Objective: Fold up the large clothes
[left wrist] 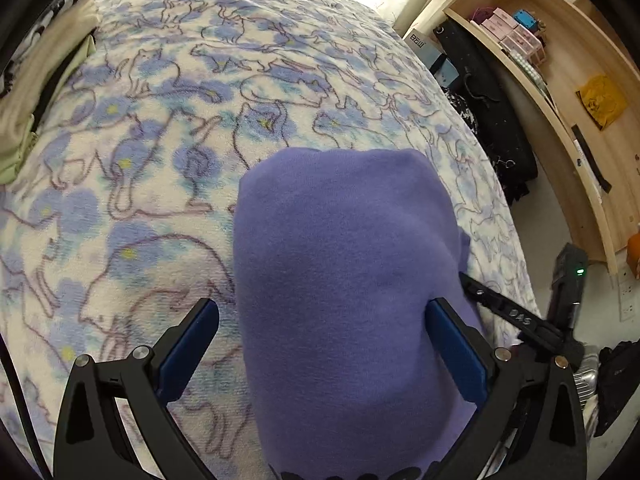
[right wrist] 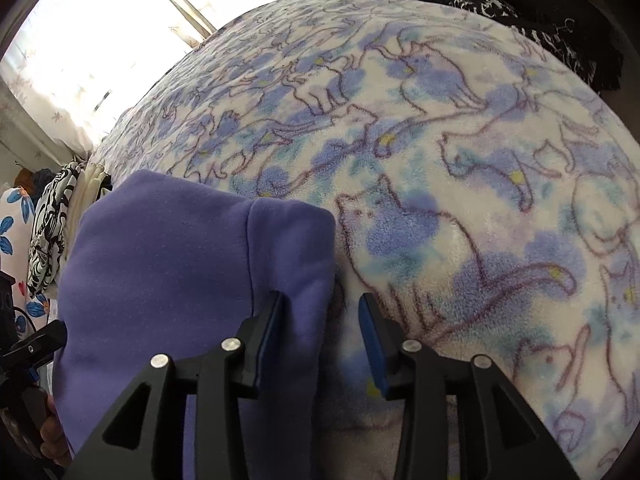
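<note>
Bed cover: fleece blanket [left wrist: 168, 128] printed with cat outlines on blue blotches, filling most of both views.
Shelving: pale wooden shelf unit [left wrist: 568, 92] at 2 o'clock in the left view, holding pink boxes [left wrist: 516, 34] and a yellow cloth [left wrist: 602, 100].
Window: sheer curtain [right wrist: 80, 52] at 10 o'clock in the right view, glowing with daylight.
Side pile: stacked fabrics [left wrist: 36, 92] at 9 o'clock, left view.

R gripper [right wrist: 322, 320] jaws apart, maybe straddling purple garment [right wrist: 160, 264] edge.
</note>
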The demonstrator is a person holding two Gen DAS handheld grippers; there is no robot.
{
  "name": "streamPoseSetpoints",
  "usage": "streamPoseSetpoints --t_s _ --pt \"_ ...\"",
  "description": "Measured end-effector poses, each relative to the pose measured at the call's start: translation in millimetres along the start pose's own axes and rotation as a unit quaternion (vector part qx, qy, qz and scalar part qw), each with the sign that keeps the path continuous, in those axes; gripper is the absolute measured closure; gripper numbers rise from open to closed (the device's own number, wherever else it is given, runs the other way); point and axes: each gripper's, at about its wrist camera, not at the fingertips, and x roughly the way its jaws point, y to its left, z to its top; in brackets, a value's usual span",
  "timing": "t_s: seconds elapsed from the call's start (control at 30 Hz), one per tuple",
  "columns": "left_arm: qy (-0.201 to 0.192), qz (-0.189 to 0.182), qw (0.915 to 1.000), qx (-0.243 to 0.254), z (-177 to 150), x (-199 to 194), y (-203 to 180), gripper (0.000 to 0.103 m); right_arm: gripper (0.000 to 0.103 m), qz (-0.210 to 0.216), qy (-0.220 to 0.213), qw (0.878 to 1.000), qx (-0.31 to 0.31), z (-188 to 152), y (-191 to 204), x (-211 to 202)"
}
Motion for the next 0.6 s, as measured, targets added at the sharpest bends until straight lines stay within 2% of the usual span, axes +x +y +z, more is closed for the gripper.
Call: streamPoseSetpoints --t_s 0.1,0.23,0.3,0.37,0.6 --pt "-0.007 0.024 0.9996 0.013 1.0 -7.9 -1.9 0.001 0.061 0.003 -0.005 1.0 -0.001 0.2 5.7 -14.3" --pt "-0.012 0.06 0.9979 0.023 2.0 -19.3 -6.6 0.001 0.053 0.002 -0.011 1.0 -0.001 -2.5 12.8 -35.9" --pt "-0.006 0.068 0.9974 0.024 1.9 -24.2 -8.5 0.001 0.048 0.007 -0.013 1.0 -0.002 -6.3 15.5 -49.1" --pt "0.0 0.078 0.9966 0.029 -0.5 -28.1 -11.6 0.001 0.037 0.011 -0.018 1.0 -0.001 -9.8 16.6 -59.5" --pt "0.006 0.086 0.9938 0.07 -23.2 -52.3 -31.1 0.001 0.025 0.031 -0.025 0.999 -0.009 -28.4 21.2 -96.7"
